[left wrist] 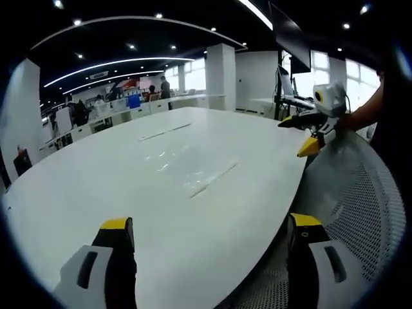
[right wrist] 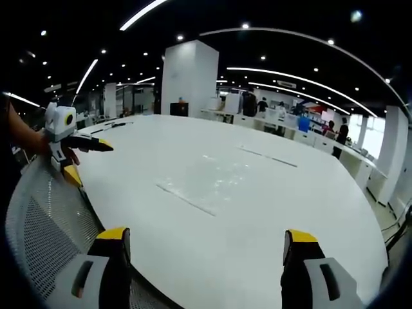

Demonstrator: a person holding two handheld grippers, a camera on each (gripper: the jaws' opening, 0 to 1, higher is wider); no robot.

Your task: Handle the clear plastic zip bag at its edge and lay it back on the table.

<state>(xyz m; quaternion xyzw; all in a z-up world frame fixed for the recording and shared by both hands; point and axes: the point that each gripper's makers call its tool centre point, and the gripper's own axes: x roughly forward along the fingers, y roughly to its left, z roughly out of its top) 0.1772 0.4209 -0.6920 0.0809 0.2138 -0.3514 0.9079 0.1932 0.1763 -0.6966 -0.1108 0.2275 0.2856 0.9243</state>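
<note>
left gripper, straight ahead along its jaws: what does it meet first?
Likely the white table, then the clear zip bag lying flat ahead. The left gripper is open; depth is hard to judge.

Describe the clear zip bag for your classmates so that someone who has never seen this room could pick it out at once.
Start at the large white table in the open office. Near its curved edge, ahead of both grippers, the clear plastic zip bag lies flat. It is nearly invisible, given away only by faint glints and its straight zip strip; the other thin strips on the table lie farther away, with no sheen around them.
</note>
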